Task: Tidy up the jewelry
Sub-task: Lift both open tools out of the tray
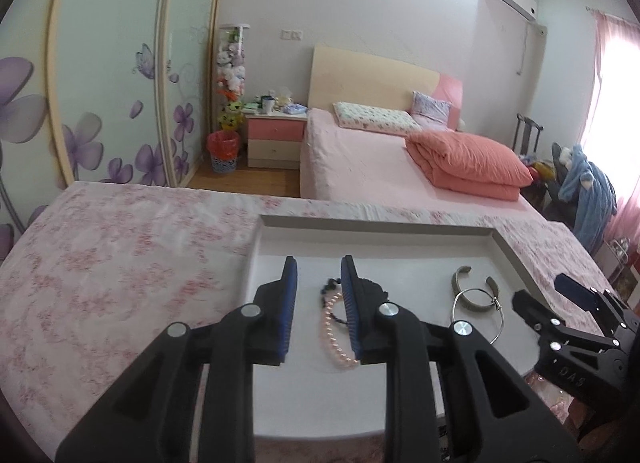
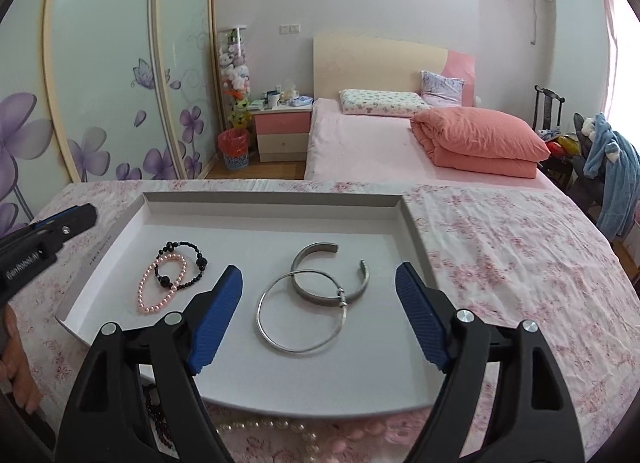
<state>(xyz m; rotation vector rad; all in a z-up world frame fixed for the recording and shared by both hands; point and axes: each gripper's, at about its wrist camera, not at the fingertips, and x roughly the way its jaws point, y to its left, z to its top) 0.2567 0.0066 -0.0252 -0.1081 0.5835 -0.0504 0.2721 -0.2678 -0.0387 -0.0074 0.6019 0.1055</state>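
Your left gripper point(image 1: 318, 269) hangs over the left part of the shallow white rectangular tray point(image 2: 272, 205), its two blue-padded fingers parted a little with nothing pinched; the beads lie on the tray floor under the gap. Your right gripper point(image 2: 318, 277) stands spread wide and empty above the tray's right half, framing the two metal pieces without touching them.

Count four pieces of jewelry inside the tray:
- one pink pearl-bead bracelet point(image 2: 150, 287), lying flat at the left;
- one black bead bracelet point(image 2: 188, 259) with a few larger faceted beads, overlapping the pink one's upper end;
- one wide silver open cuff bangle point(image 2: 316, 295), gap facing up and right;
- one thin silver wire hoop bangle point(image 2: 280, 343) with a small clasp, its top crossing over the cuff.

The two beaded pieces touch each other, the two silver ones touch each other, and the pairs lie apart.

Outside the tray, on the pink floral cloth point(image 2: 500, 263) at its near edge, you have one strand of white pearls point(image 2: 264, 425), one string of dark red beads point(image 2: 154, 417) partly hidden behind your right gripper, and something pale pink point(image 2: 368, 433) too blurred to name.

A bare hand point(image 2: 14, 359) shows at the left edge of the right wrist view.
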